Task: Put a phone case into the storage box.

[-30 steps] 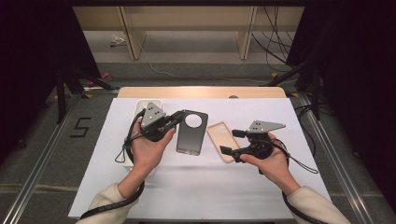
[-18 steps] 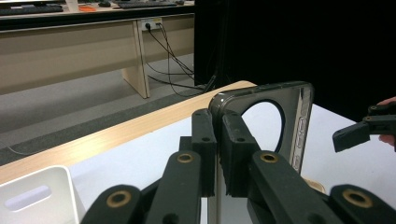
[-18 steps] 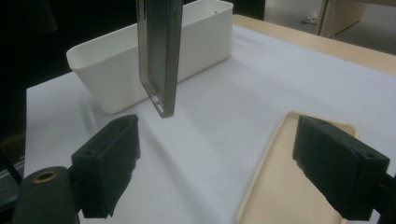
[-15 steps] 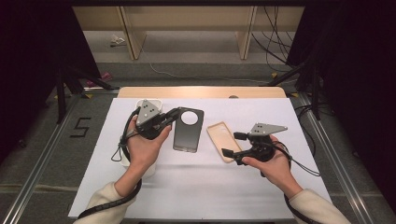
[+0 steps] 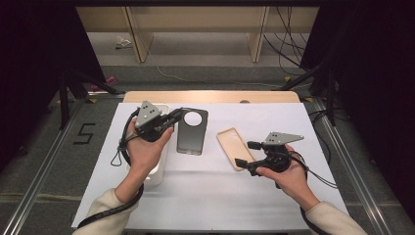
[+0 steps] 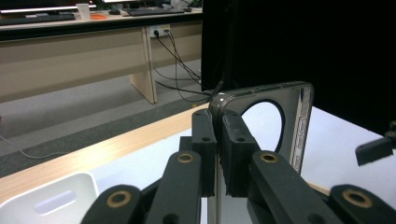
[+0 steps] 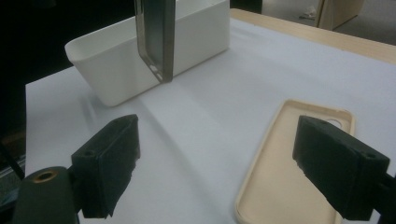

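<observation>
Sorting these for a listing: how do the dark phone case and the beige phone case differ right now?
The dark case is smoky grey and glossy; the beige case is pale and matte. The dark case is pinched at its corner by the left tool and lifted off the white sheet; the beige case lies flat there, hollow side up, untouched between the open jaws of the right tool. The dark case shows a large round camera hole. Both are empty phone shells.

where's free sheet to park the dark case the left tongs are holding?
Bare white sheet along the near edge, between the two forearms, and at the far right beyond the beige case. Crowded: the left side, where the white bin sits under the left tongs gripping the dark case, and the beige case beside the open right tongs.
</observation>
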A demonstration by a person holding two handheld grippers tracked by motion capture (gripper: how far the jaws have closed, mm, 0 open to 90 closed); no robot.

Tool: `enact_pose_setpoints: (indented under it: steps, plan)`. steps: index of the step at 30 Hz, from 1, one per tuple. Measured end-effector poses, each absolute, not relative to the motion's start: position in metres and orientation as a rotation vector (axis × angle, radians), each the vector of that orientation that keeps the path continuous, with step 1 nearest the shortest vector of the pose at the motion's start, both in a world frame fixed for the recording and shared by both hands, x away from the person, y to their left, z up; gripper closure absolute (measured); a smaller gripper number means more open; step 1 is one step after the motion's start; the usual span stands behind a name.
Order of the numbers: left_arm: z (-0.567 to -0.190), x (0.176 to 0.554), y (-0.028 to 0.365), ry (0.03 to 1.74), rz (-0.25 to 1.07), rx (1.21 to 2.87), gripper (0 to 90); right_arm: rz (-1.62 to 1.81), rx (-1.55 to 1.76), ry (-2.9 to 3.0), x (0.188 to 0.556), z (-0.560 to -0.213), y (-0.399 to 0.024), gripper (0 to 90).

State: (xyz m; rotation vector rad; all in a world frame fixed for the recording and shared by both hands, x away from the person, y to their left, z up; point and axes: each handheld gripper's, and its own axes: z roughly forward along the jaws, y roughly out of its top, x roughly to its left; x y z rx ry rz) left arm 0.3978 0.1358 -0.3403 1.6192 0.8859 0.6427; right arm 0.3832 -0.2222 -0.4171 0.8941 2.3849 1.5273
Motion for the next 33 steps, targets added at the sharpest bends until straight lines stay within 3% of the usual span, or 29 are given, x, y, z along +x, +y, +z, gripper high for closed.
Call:
enact_pose_setpoints:
  steps: [33]
  plan:
    - [-0.314, 0.431, 0.169, 0.902, 0.694, 1.550, 84.4, 1.516, 0.911, 2.393, 0.377, -0.421, -0.231, 15.9]
